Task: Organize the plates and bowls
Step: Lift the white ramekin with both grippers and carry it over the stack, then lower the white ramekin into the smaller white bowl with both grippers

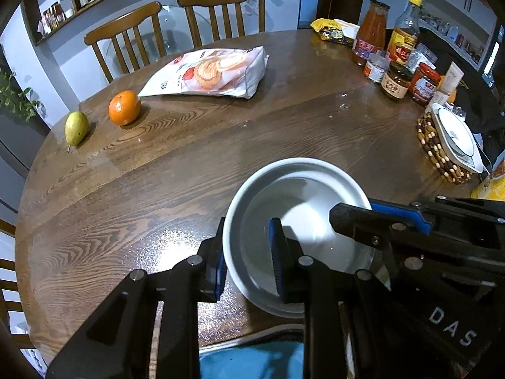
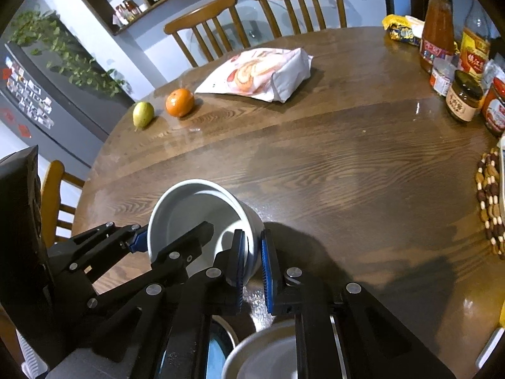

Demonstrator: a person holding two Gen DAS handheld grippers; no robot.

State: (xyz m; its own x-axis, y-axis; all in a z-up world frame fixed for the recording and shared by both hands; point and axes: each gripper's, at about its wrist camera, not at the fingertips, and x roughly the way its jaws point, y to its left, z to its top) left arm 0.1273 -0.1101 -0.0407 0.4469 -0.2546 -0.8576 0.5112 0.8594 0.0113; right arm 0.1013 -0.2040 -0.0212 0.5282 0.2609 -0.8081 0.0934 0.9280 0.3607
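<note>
Both the left gripper (image 1: 247, 259) and right gripper (image 2: 252, 263) clamp opposite rim walls of the white ceramic bowl (image 1: 296, 230), tilted above the near edge of the round wooden table (image 1: 157, 189); uneven pull risks slipping.

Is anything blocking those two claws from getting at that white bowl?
Nothing visible does. Both already straddle the white bowl's rim: the left gripper on one side, the right gripper on the other.

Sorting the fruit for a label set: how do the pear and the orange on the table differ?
The pear is yellow-green and tapered, with a stem; the orange is round and bright orange. The pear lies nearer the table edge. Both sit loose on the wood, close together but apart.
</note>
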